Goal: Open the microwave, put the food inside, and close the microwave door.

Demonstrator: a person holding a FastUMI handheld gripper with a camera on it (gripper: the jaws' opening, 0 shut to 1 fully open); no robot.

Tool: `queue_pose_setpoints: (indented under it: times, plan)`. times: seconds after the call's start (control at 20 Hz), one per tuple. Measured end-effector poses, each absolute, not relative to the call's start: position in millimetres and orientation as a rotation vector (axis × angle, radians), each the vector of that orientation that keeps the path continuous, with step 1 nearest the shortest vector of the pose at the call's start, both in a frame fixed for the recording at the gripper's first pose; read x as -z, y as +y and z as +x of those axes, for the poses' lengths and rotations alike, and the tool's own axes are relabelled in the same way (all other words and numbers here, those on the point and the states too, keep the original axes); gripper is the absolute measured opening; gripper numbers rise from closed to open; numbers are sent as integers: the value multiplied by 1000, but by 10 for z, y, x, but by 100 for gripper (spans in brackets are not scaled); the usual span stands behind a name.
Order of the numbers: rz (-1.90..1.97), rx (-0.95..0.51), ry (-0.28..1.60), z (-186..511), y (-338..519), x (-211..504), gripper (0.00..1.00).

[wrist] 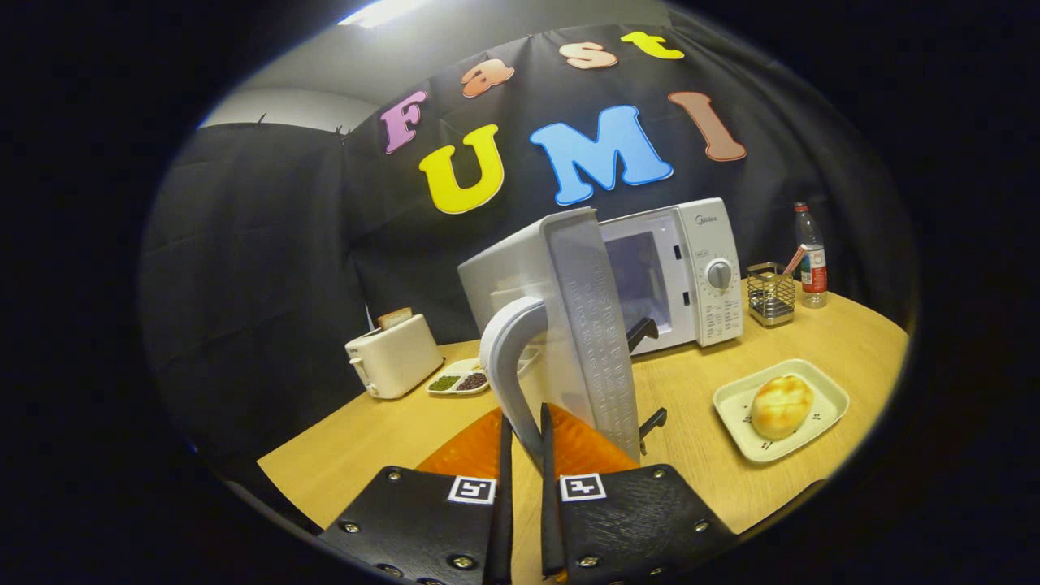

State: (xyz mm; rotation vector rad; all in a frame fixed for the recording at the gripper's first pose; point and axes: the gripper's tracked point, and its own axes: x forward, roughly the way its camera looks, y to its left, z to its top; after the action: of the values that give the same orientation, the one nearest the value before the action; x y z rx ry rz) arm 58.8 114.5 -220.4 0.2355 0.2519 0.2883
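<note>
The tongs [524, 455] are pressed together on the curved handle [505, 357] of the microwave door [589, 325], one finger on each side of the grip, so that the door can be drawn on its hinge. The door is held swung well out from the microwave [691, 268], nearly edge-on to the tongs, and the cavity is thereby left open for loading.

All else is placed by the microwave. The bun [782, 405], judged to be the food, is laid on a small plate [735, 402] on the counter [853, 341] in front of the microwave, toward its control-panel side, within easy reach once the handle is released. A wire holder [770, 294] and a bottle [812, 256] are set just beside that same side. On the door side, a toaster [394, 356] and a divided dish [459, 380] are kept well apart from the swing of the door.
</note>
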Motion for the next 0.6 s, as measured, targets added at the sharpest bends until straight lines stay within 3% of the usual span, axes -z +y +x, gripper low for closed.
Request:
queue_pose_setpoints:
  times: [0.6]
  plan:
    - [120,-172,122,107,2327,2258,14]
